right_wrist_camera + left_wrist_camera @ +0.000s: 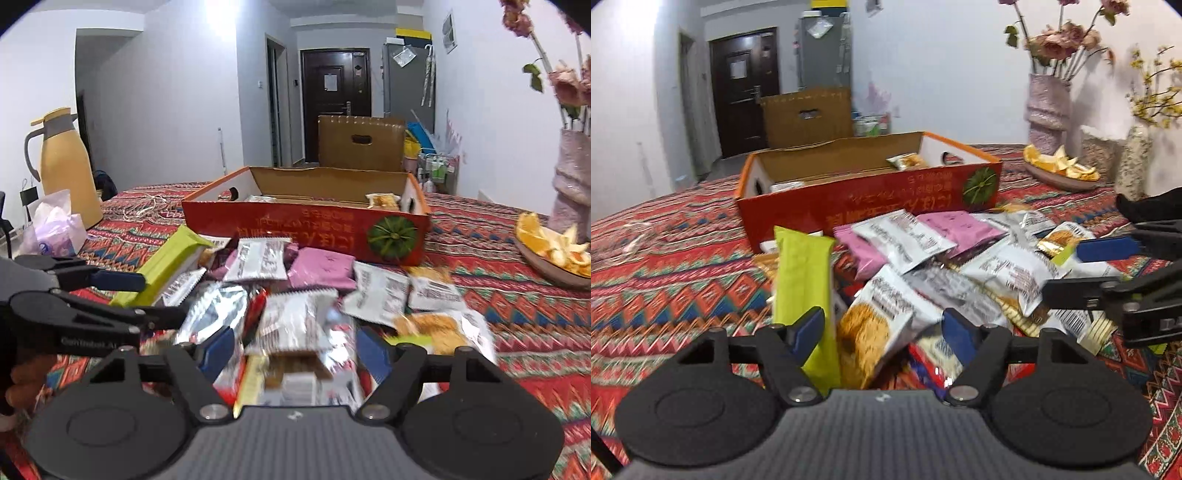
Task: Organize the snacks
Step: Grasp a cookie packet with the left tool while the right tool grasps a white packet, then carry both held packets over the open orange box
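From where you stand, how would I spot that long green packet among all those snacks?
Find the big red cardboard box in the middle of the patterned tablecloth. A heap of small snack packets lies in front of it, and the green packet sits at that heap's left edge, near the left gripper. It alone is long, narrow and plain lime green; its neighbours are squarish, silver or pink.
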Demonstrator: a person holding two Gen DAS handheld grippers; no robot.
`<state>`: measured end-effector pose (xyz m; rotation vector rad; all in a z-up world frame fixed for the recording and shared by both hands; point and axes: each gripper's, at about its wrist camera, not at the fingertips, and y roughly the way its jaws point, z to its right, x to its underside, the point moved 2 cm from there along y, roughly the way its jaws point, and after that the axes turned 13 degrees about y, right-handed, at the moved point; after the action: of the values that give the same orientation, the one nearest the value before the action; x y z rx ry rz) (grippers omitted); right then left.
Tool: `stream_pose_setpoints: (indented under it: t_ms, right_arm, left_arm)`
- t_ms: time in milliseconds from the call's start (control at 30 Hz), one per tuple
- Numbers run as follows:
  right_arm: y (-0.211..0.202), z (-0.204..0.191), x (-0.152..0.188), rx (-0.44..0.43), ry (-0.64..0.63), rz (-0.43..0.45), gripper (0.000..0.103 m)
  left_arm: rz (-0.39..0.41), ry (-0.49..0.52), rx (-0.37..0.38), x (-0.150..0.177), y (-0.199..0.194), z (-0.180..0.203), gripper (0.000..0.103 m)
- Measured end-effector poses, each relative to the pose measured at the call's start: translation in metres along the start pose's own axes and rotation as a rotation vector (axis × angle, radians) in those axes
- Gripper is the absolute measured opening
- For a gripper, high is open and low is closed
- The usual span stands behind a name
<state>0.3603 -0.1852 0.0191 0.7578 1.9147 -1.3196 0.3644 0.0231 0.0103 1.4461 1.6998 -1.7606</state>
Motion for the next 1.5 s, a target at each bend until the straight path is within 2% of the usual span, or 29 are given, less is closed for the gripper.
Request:
stream_pose_setpoints:
  t_ms: [100,200,300,367,500,667,733,833,867,967,1033,1133,1267,1333,1433,1500]
  right_arm:
    - [0.018,-0.001,-0.007,-0.016,0.01,-0.016,0.062]
    - [0.034,0.003,-0.012,-0.025,0.041,-0.036,0.052]
    - [0.044,0.011,-0.011,-0.008,0.065,-0.051,0.049]
    - [0.046,0.014,-0.008,-0.008,0.072,-0.054,0.048]
    - [0.043,0.014,-0.006,-0.002,0.048,-0.054,0.046]
    - [0.033,0.014,-0.003,0.004,0.037,-0.056,0.046]
    - [0.025,0.016,0.001,0.012,0.032,-0.052,0.045]
    - [0.014,0.02,0.007,0.014,0.035,-0.056,0.044]
    - [0.01,0.02,0.009,0.017,0.032,-0.055,0.044]
    - [-0.007,0.018,0.015,0.03,0.011,-0.049,0.044]
    - [-0.02,0.017,0.02,0.027,0.003,-0.045,0.044]
    - [-0.033,0.017,0.03,0.02,-0.005,-0.054,0.044]
    - [-0.046,0.017,0.042,0.03,-0.005,-0.066,0.044]
    - [-0.051,0.018,0.048,0.032,0.005,-0.068,0.044]
    - [-0.055,0.021,0.055,0.032,0.02,-0.075,0.044]
    - [-0.053,0.021,0.057,0.037,0.016,-0.078,0.044]
  left_arm:
    - [0.003,-0.009,0.098,-0.005,0.012,-0.006,0.071]
    - [-0.015,-0.05,0.138,-0.006,0.026,-0.011,0.072]
    - [-0.009,-0.045,0.169,-0.004,0.026,-0.016,0.073]
    - [0.003,-0.025,0.218,0.002,0.024,-0.019,0.08]
    - [0.007,-0.007,0.306,0.01,0.023,-0.024,0.081]
    - [-0.096,-0.056,0.391,0.015,0.017,-0.025,0.081]
    - [-0.101,-0.052,0.385,0.02,0.009,-0.019,0.081]
    - [-0.102,-0.072,0.378,0.026,-0.002,-0.014,0.071]
    - [-0.105,-0.089,0.377,0.027,-0.006,-0.014,0.071]
    - [-0.083,-0.114,0.386,0.035,-0.02,-0.02,0.078]
    - [-0.09,-0.067,0.387,0.041,-0.029,-0.018,0.083]
    - [-0.104,0.019,0.378,0.05,-0.039,-0.007,0.083]
    - [-0.152,0.089,0.328,0.055,-0.055,0.015,0.083]
    - [-0.158,0.101,0.277,0.057,-0.062,0.024,0.084]
    - [-0.154,0.053,0.217,0.058,-0.058,0.028,0.085]
    - [-0.145,0.015,0.172,0.055,-0.054,0.03,0.081]
